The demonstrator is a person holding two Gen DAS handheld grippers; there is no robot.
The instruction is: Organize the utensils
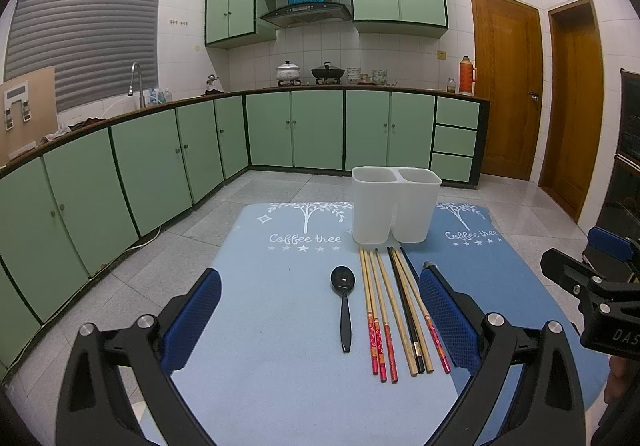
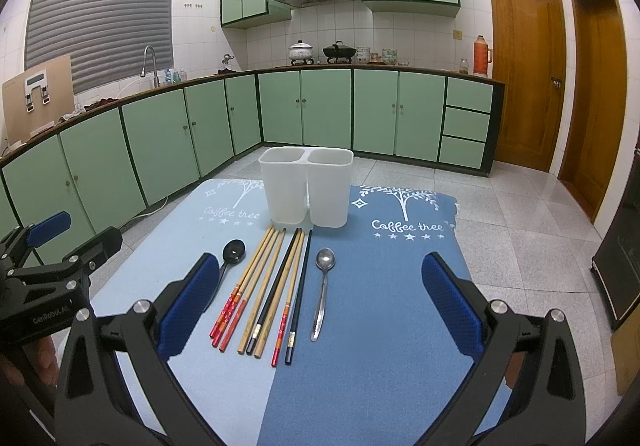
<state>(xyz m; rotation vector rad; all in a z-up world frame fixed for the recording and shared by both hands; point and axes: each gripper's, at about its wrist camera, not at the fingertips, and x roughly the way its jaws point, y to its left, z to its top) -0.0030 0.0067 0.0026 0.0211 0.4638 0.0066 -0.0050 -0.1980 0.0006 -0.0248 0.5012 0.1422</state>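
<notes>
A white two-compartment utensil holder stands upright at the far end of the blue mats, both compartments empty. In front of it lie a black spoon, several wooden, red-ended and black chopsticks, and a metal spoon, which my left finger hides in the left wrist view. My left gripper hovers open over the black spoon and chopsticks. My right gripper hovers open over the chopsticks and metal spoon. Neither holds anything.
Two "Coffee tree" mats, light blue and darker blue, cover the work surface. Green kitchen cabinets run along the left and back, with wooden doors at the right. The tiled floor surrounds the table.
</notes>
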